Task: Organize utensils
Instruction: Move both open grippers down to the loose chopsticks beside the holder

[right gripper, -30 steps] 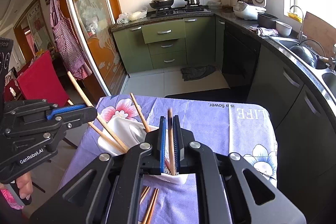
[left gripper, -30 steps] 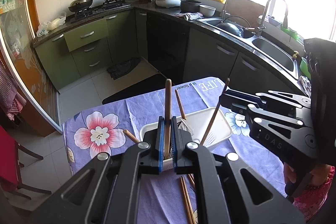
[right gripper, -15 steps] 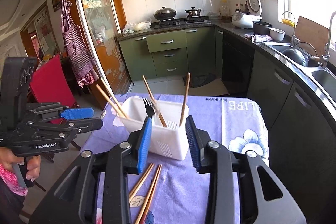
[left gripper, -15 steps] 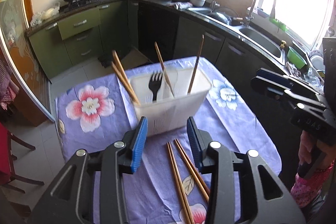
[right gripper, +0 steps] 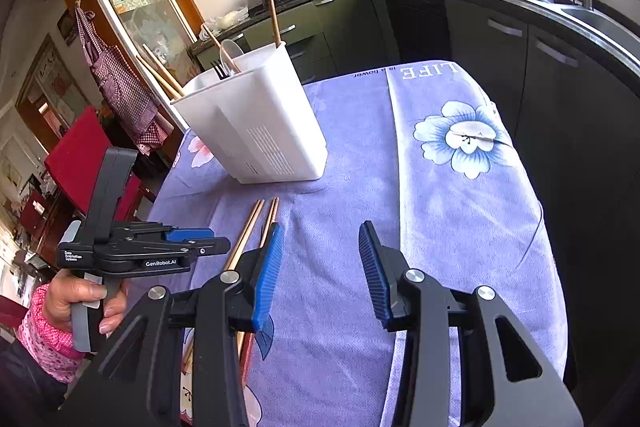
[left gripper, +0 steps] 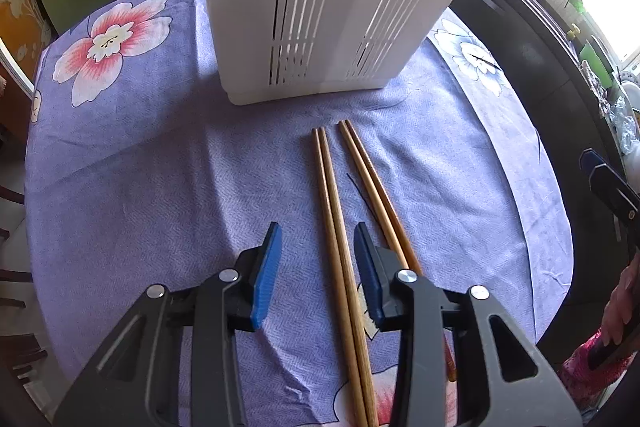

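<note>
A: In the left wrist view, where did things lie relative to the white holder [left gripper: 336, 3]?

B: Four loose chopsticks [left gripper: 340, 227] lay in two pairs on the purple tablecloth [left gripper: 140, 167], their tips just in front of it. The left gripper [left gripper: 316, 267] hung over them empty, jaws spread, with the left pair running between its blue pads.

A: And the right wrist view?

B: The holder [right gripper: 256, 131] stood at the table's far left, with chopsticks, a fork and a spoon poking out. The right gripper [right gripper: 320, 271] was also spread and empty, over bare cloth nearer than the holder.

A: Risks?

B: Closing on two sticks at once might let one slip or roll, I'd judge.
</note>
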{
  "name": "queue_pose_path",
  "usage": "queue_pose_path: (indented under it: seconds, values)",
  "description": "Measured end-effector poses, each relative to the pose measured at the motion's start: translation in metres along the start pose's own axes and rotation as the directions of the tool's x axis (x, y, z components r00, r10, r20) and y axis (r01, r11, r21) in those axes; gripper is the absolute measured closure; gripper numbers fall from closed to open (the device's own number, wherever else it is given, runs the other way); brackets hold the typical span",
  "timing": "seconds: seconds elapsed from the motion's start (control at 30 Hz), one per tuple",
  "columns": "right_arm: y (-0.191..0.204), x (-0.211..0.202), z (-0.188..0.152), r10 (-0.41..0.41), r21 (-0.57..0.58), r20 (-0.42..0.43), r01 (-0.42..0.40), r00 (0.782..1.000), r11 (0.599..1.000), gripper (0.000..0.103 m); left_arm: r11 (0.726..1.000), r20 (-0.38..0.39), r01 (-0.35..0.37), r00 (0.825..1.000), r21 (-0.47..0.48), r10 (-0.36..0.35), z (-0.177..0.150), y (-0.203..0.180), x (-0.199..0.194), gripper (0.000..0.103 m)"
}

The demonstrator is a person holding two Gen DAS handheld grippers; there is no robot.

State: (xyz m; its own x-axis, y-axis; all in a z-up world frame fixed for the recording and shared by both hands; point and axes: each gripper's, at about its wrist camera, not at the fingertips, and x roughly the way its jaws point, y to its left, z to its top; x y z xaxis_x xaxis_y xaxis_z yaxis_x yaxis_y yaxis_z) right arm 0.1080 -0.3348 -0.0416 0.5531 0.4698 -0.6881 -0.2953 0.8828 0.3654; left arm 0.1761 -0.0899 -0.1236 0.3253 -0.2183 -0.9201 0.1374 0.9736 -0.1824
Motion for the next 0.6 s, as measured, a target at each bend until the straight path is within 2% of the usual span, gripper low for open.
queue_pose_path:
  seconds: [0.07, 0.13, 0.27, 0.6]
  values:
    - [-0.006, -0.001, -0.003, 0.009, 0.021, 0.001, -0.009, 1.0, 1.0, 0.063, 1.0, -0.003, -0.017, 1.0, 0.01, 0.017, 0.003, -0.003, 0.004, 0.07]
    - [-0.01, -0.002, -0.005, 0.018, 0.035, 0.003, -0.018, 1.0, 0.999, 0.059, 0.999, -0.005, -0.039, 0.999, 0.018, 0.039, 0.006, -0.004, 0.007, 0.073]
    - [-0.011, -0.001, -0.003, 0.031, 0.044, 0.003, -0.031, 1.0, 0.999, 0.059, 0.997, -0.003, -0.07, 0.998, 0.027, 0.07, 0.008, -0.005, 0.009, 0.077]
    - [-0.006, 0.009, -0.002, 0.045, 0.053, -0.021, -0.044, 0.999, 0.998, 0.058, 0.997, -0.017, -0.073, 0.997, 0.037, 0.074, 0.009, -0.01, 0.018, 0.077]
